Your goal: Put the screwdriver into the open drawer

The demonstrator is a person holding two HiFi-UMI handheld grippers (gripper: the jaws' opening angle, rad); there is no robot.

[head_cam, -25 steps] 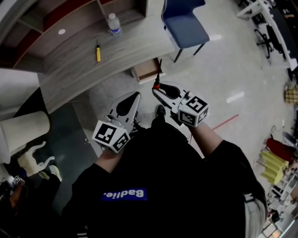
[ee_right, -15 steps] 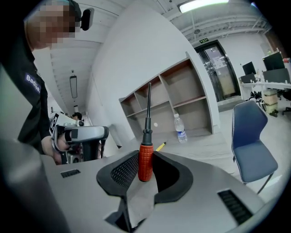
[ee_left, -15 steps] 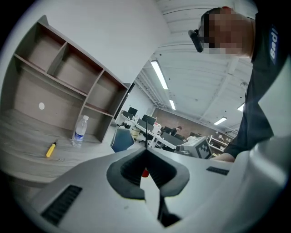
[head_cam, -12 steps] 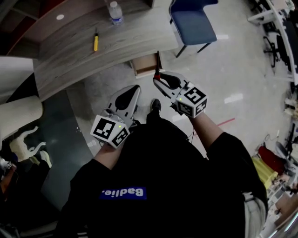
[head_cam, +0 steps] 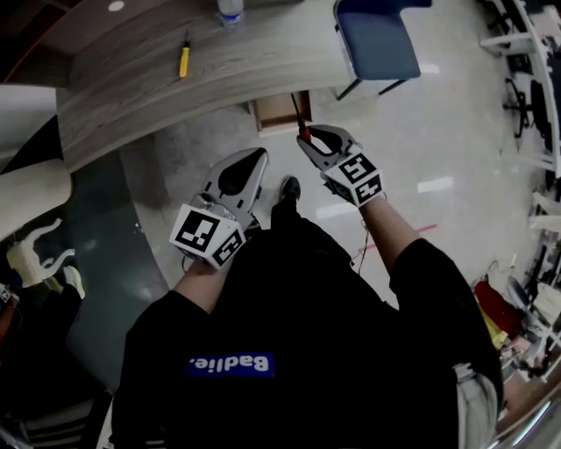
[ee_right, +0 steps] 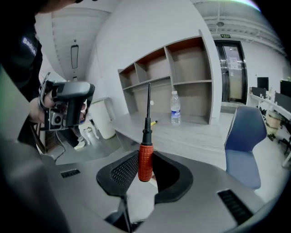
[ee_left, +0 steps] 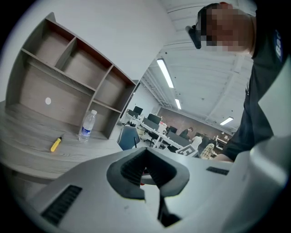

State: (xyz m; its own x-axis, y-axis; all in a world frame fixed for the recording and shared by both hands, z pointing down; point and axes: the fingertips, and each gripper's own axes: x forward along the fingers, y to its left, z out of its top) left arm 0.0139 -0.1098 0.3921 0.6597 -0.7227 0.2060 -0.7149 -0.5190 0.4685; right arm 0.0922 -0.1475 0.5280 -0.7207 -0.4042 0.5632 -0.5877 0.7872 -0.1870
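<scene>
A screwdriver with a red grip [ee_right: 145, 162] and a black shaft stands upright between the pads of my right gripper [ee_right: 145, 157], which is shut on the grip. In the head view the right gripper [head_cam: 304, 138] hangs just below the open drawer [head_cam: 279, 110], a small light-wood box under the desk's edge, and the screwdriver [head_cam: 300, 125] has its tip over the drawer's right side. My left gripper [head_cam: 259, 156] is lower left of it, above the floor, jaws together and empty; it appears in its own view too, left gripper [ee_left: 146, 152].
A curved grey wooden desk [head_cam: 131, 92] carries a yellow screwdriver [head_cam: 184, 60] and a water bottle [head_cam: 230, 9]. Open shelves [ee_right: 182, 77] stand behind the desk. A blue chair [head_cam: 377, 39] stands right of the drawer. The person's shoe [head_cam: 287, 188] is on the floor between the grippers.
The right gripper has sunk and rolled, carrying the red screwdriver closer to the drawer. The left gripper dropped a little. The desk has slid toward the top of the head view.
</scene>
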